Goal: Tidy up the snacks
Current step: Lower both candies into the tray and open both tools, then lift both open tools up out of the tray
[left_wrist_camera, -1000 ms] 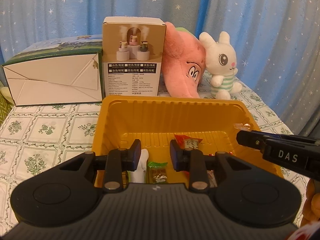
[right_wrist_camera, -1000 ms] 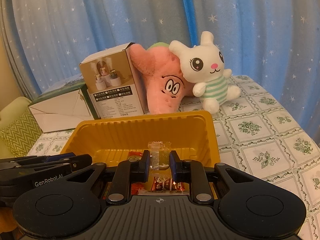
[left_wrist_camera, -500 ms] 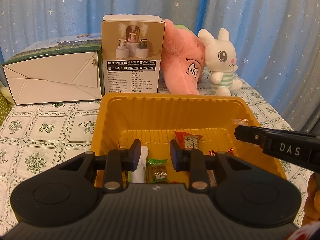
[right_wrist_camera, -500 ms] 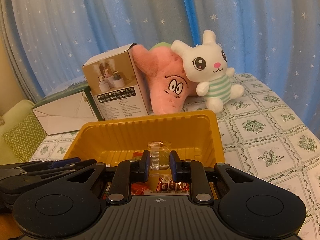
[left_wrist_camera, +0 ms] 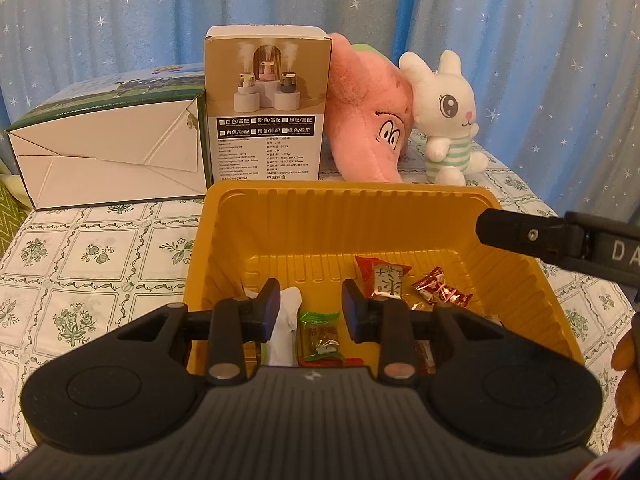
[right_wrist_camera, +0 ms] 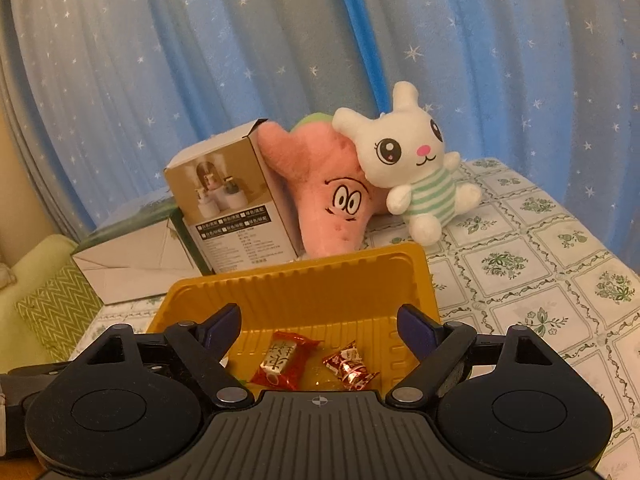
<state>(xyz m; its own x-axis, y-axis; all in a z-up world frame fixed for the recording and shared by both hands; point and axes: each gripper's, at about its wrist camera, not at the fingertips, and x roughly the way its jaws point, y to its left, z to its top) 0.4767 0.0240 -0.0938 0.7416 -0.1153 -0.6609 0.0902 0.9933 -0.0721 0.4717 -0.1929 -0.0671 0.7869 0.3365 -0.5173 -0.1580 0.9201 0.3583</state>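
Blue starred curtains hang behind your floral tablecloth. Your left gripper hovers over the yellow tray, jaws narrowly apart and empty above a green candy. Your right gripper has just spread wide, nothing between its fingers; red candies lie in the tray below.

Wrapped snacks — yellow tray

A yellow ribbed plastic tray holds wrapped snacks: a green candy near its front edge, a red packet mid-floor, a red-foil candy toward its right wall.
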